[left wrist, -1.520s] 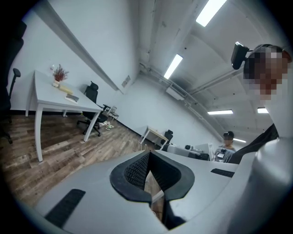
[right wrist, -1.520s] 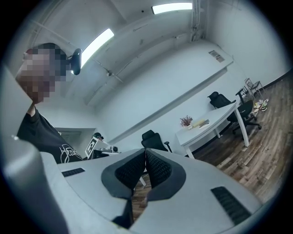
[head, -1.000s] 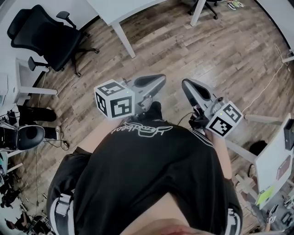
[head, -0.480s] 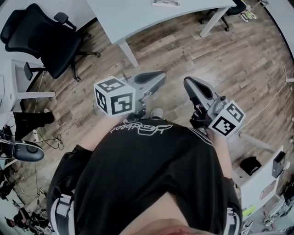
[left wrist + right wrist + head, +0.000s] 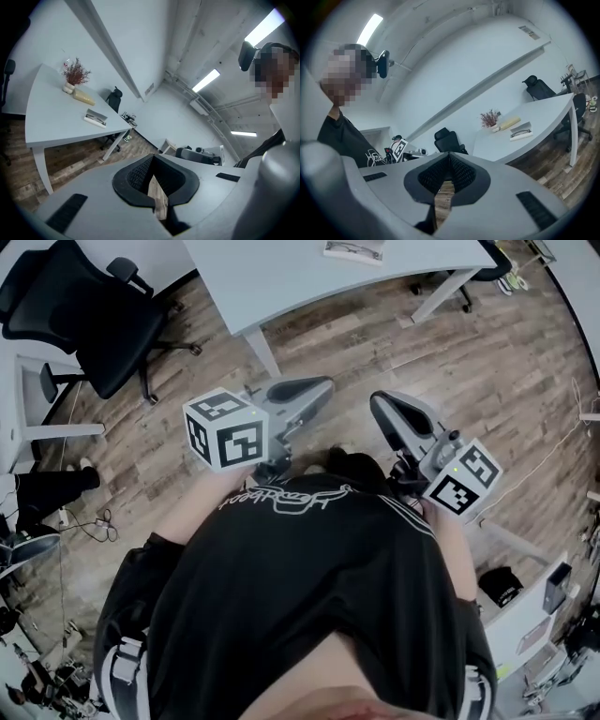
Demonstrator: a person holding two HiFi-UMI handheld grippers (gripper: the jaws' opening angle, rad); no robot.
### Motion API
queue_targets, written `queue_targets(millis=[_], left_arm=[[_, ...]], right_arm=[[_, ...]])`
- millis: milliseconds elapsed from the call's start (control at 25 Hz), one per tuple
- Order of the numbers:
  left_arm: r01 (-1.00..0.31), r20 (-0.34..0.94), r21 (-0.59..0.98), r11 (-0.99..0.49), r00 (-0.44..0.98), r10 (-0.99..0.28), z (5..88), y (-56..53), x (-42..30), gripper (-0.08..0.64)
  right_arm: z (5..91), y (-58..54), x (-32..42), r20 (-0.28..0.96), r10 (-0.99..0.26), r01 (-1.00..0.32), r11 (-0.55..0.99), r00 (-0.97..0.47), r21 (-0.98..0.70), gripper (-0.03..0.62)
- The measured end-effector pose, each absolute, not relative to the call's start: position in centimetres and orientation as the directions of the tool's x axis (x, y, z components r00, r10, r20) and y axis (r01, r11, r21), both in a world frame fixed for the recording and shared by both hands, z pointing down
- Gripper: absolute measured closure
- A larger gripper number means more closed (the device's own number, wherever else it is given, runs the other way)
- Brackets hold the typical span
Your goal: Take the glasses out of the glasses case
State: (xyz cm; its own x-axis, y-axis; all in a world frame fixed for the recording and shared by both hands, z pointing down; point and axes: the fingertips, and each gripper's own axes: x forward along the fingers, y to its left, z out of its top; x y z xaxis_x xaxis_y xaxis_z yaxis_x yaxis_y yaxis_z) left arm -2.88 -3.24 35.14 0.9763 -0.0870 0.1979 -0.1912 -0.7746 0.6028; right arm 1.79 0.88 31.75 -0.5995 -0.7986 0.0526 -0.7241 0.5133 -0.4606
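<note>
fingers of left gripper and right gripper closed, empty, and well apart from the case on the desk. risk: arriving closed, they could shove the case, so open them first.

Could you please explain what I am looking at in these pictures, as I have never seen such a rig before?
A person stands holding the left hand-held gripper and the right hand-held gripper; the marked cubes are part of them. The head view comes from a camera on the person's head, looking down over a black shirt to the wooden floor. Each gripper view rides on one gripper and looks along its jaws. Both pairs of jaws are together and hold nothing. Ahead is a white desk with a plant, a yellowish object and what looks like the glasses case, not yet touched.
</note>
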Motion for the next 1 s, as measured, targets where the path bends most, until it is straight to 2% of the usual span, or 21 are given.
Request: queue_targets(millis=[520, 1000], left_arm=[[-0.27, 0.202, 0.583, -0.766, 0.962, -0.185, 34.4, -9.5, -1.3, 0.554], [-0.327, 0.229, 0.605, -0.726, 0.945, -0.235, 35.0, -21.2, 4.5, 0.554]], right_arm=[[31.0, -6.3, 4.4, 0.046, -0.766, -0.708, 0.568, -0.642, -0.42, 0.583], [31.3, -18.6, 10.4, 0.053, -0.747, -0.686, 0.577, -0.662, -0.443, 0.583]])
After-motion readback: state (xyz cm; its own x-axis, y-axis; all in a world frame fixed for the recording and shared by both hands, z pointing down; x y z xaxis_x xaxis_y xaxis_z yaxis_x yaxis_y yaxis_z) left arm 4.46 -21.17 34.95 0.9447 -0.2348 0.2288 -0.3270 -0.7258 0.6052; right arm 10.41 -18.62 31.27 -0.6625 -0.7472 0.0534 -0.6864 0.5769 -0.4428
